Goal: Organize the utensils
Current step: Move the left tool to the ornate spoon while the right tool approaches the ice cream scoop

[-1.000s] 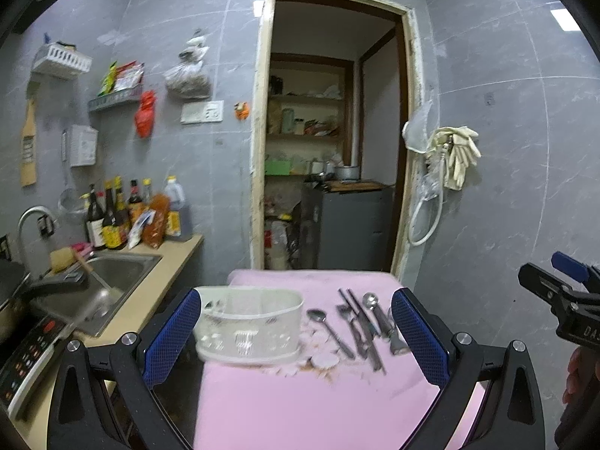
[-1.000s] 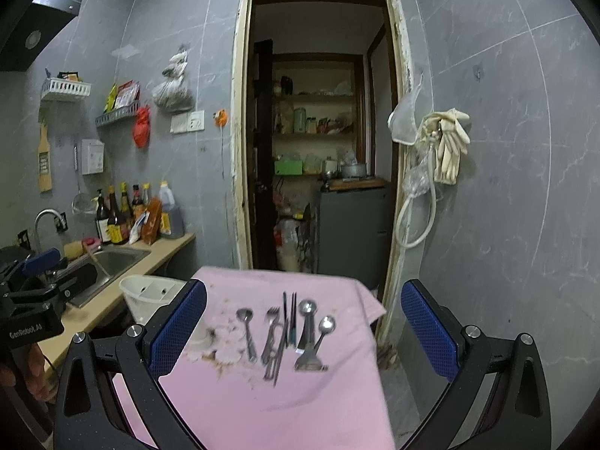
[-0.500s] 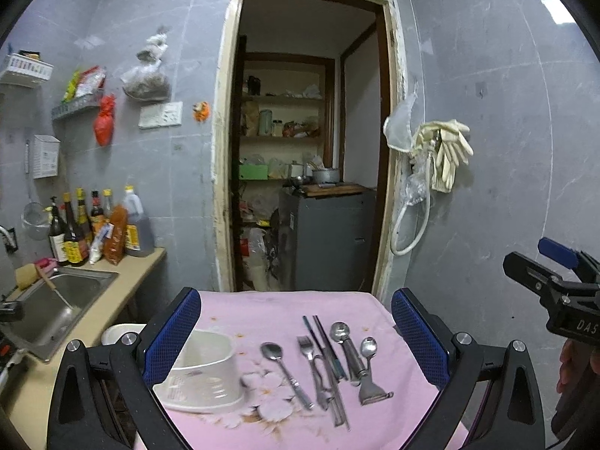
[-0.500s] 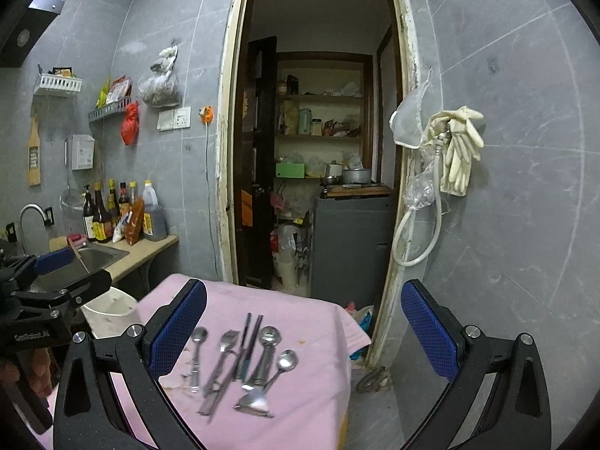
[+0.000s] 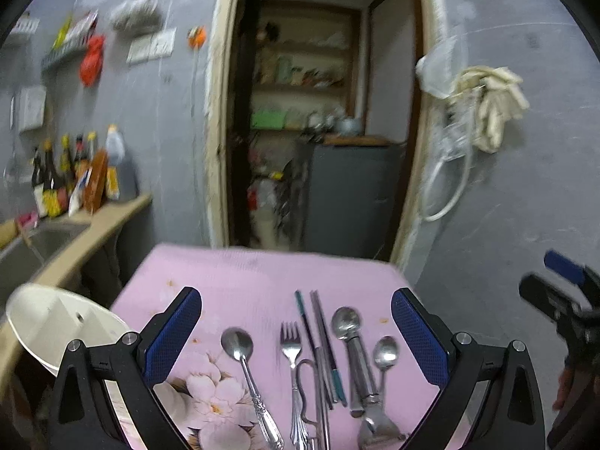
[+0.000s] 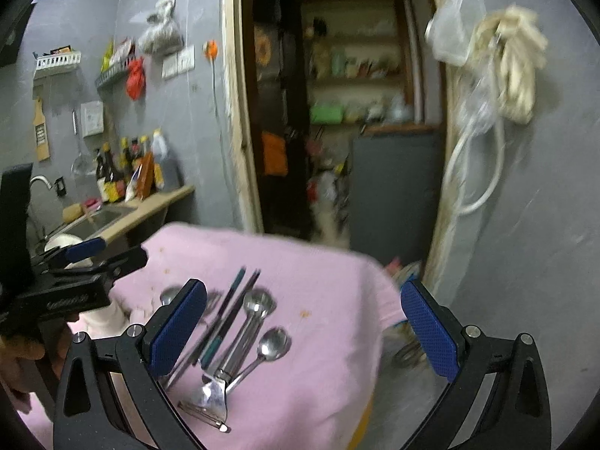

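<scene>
Right now the left gripper hangs over the pink cloth with its blue-padded jaws spread wide and nothing between them, and the row of utensils lies on the cloth directly beneath that gap: a long spoon nearest the left finger, then a fork, a bundle of chopsticks, a peeler with its blade toward the camera, and a small spoon just beside the right finger. The white utensil holder sits off to the left, outside the jaws and partly behind the left finger. The right gripper is likewise wide open and empty — in its own view the chopsticks, peeler and small spoon lie just right of its left finger, and the left gripper's body shows at the frame's left edge. Compared with half a second ago, the left gripper has come lower and closer, so the utensils now fill the space between its fingers, while the holder has slid further out to the left — and the right gripper has swung nearer to the utensils too. Both views are motion-blurred.
</scene>
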Action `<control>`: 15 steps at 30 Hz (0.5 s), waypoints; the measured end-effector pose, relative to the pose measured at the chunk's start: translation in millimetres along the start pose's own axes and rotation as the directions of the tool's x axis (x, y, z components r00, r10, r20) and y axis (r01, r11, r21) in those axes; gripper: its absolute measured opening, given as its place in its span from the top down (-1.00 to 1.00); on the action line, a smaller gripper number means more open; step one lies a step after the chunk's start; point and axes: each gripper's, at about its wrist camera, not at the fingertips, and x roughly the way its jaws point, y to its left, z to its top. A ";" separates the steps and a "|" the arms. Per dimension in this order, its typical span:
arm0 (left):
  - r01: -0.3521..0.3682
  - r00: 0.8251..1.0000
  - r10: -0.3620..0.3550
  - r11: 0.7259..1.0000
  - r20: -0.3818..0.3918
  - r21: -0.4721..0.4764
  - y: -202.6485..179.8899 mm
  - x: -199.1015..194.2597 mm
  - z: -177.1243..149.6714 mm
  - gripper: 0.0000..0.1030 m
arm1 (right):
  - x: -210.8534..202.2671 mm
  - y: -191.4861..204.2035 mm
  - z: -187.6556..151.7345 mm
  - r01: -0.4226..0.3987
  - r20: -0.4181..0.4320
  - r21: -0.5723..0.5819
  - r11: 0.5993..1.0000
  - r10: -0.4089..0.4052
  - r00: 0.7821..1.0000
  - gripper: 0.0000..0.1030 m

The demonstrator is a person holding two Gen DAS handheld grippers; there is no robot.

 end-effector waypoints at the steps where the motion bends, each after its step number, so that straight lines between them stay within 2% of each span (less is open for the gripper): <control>1: -0.018 1.000 0.018 1.000 -0.020 -0.007 -0.4 11.0 -3.3 -0.92 | 10.4 -0.8 -7.7 -0.021 -0.026 0.011 1.000 0.021 0.999 -0.98; 5: -0.093 0.987 0.089 0.996 -0.134 -0.017 0.8 49.0 -16.7 -0.73 | 52.9 -7.3 -29.1 -0.044 -0.117 0.060 0.997 0.051 0.992 -0.91; 6: -0.117 0.976 0.111 0.993 -0.185 -0.021 2.9 61.7 -22.4 -0.68 | 60.0 -7.4 -34.3 -0.061 -0.128 0.065 0.996 0.069 0.989 -0.87; 8: -0.144 0.962 0.133 0.989 -0.237 -0.030 5.9 74.7 -30.3 -0.52 | 73.2 -8.2 -41.3 -0.080 -0.157 0.062 0.995 0.089 0.984 -0.66; 11: -0.194 0.942 0.173 0.980 -0.287 -0.047 12.6 88.5 -37.6 -0.44 | 92.5 -9.1 -49.8 -0.117 -0.213 0.070 0.991 0.129 0.968 -0.35; 15: -0.249 0.915 0.214 0.967 -0.343 -0.061 22.3 104.4 -38.7 -0.27 | 113.8 -8.2 -59.3 -0.172 -0.272 0.086 0.981 0.189 0.943 -0.12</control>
